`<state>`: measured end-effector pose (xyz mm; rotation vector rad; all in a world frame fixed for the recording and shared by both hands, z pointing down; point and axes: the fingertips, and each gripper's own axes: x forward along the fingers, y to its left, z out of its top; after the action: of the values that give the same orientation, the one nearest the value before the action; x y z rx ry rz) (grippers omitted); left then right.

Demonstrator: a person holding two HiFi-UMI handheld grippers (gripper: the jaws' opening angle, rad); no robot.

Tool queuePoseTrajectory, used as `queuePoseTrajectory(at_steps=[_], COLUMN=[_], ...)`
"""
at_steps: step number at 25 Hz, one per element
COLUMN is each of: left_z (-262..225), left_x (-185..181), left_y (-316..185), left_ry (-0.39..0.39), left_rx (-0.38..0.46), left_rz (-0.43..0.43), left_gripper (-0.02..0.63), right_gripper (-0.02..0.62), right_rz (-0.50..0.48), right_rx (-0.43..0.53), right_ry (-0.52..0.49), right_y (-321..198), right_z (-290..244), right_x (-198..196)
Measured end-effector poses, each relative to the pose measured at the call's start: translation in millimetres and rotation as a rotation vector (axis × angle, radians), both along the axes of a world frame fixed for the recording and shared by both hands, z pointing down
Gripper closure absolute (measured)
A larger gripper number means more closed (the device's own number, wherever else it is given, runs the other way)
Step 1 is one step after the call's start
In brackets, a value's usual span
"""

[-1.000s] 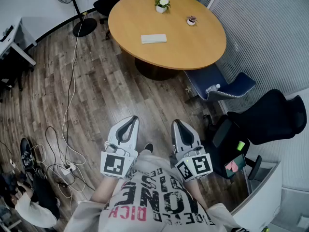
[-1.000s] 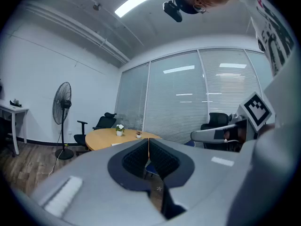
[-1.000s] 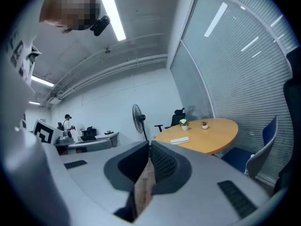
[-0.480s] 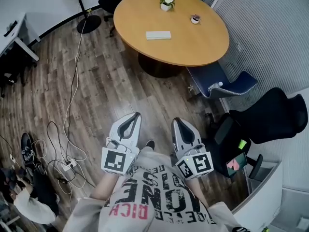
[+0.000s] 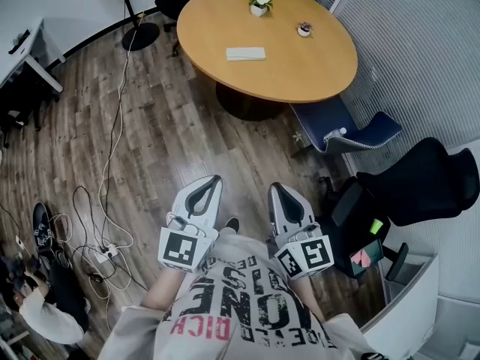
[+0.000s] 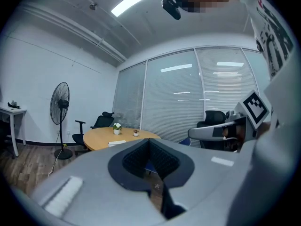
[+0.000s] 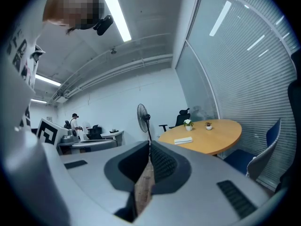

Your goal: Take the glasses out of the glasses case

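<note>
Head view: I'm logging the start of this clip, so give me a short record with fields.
left tongs: shut, empty, low before the person's chest
right tongs: shut, empty, beside the left tongs
round table: ahead across the wood floor
white case: flat on the table, far from both tongs
flower pots: two, on the table beyond the case
task: not yet begun

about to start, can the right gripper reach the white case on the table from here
Probably not: the right gripper is held by the person's shirt, while the white case lies on the table across the floor.
</note>
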<state>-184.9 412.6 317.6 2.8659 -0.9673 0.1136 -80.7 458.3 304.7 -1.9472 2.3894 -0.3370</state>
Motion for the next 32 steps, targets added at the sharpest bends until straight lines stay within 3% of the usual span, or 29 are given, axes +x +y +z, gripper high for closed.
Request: queuePoseTrajectory(at_steps=[4, 11, 15, 18, 21, 32], left_z=[2.6, 4.4, 6.5, 8.3, 9.0, 6.4], left_x=[6.2, 15.8, 17.7, 19.2, 19.0, 13.5], left_y=[1.9, -0.8, -2.3, -7.6, -16.2, -118.1], left_ry=[0.002, -0.012, -0.014, -0.015, -0.011, 0.027], left_rx=[-0.026, 0.022, -0.002, -0.025, -0.016, -0.021], left_rz=[-0.008, -0.023, -0.015, -0.011, -0.003, 0.000], left_gripper=[0.595, 0.592, 0.589, 0.538, 0.539, 0.558], right_gripper=[0.574, 0.572, 0.572, 0.572, 0.572, 0.572], right_rz=[0.000, 0.004, 0.009, 0.001, -0.006, 0.005], right_rx=[0.000, 0.013, 0.010, 0.003, -0.006, -0.025], right_ry=[0.003, -0.004, -0.004, -0.003, -0.005, 0.001], right_y=[2.0, 5.3, 1.2, -5.4, -14.4, -110.1], right_z=[2.0, 1.1, 2.4, 3.2, 5.4, 4.6], right_x=[7.2, 18.3, 20.2, 20.2, 18.0, 13.3])
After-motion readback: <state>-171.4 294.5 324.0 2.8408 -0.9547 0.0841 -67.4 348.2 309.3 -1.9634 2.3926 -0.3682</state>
